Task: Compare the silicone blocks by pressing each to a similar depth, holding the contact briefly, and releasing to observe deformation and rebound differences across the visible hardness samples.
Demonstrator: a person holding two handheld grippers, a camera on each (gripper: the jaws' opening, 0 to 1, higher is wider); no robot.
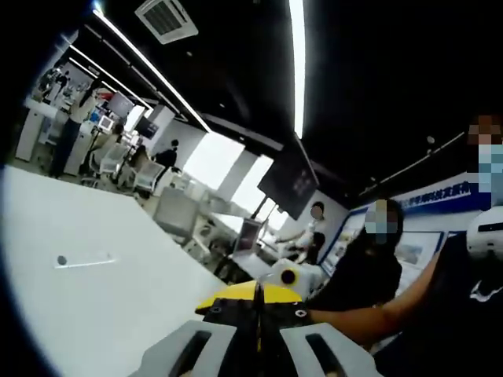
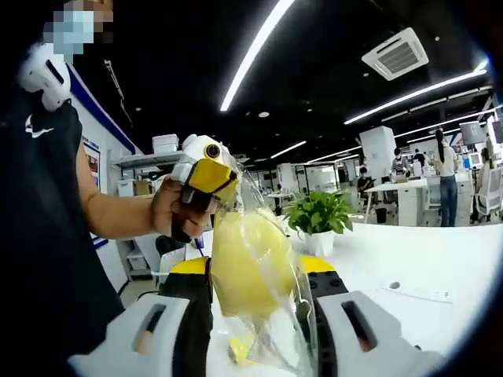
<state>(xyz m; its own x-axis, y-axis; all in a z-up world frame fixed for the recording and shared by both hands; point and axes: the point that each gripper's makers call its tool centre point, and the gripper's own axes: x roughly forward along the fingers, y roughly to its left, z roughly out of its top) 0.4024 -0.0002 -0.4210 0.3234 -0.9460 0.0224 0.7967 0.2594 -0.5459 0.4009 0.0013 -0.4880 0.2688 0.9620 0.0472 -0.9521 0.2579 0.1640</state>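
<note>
Right gripper (image 2: 255, 330): its two pale fingers (image 2: 149, 330) rise either side of a yellow silicone block (image 2: 244, 271) wrapped in a clear plastic bag (image 2: 279, 314). The fingers are clenched on the bagged block and hold it up off the white counter (image 2: 440, 251), presumably so that the sample is fixed between the pads for a squeeze rather than pushed against the surface. The bag's neck rises toward the left gripper (image 2: 206, 174), whose yellow nose meets the top of the film; whether it pinches the film cannot be told. The person's hand (image 2: 177, 210) grips that tool's handle, seemingly to steady the loose wrapping while the block is pressed.

Left gripper view: the fingers (image 1: 192, 349) appear closed together with only a thin seam between them, though what, if anything, lies in that seam is hidden. The counter (image 1: 102, 298) stretches away at left, and a seated person (image 1: 369, 267) occupies the background.
</note>
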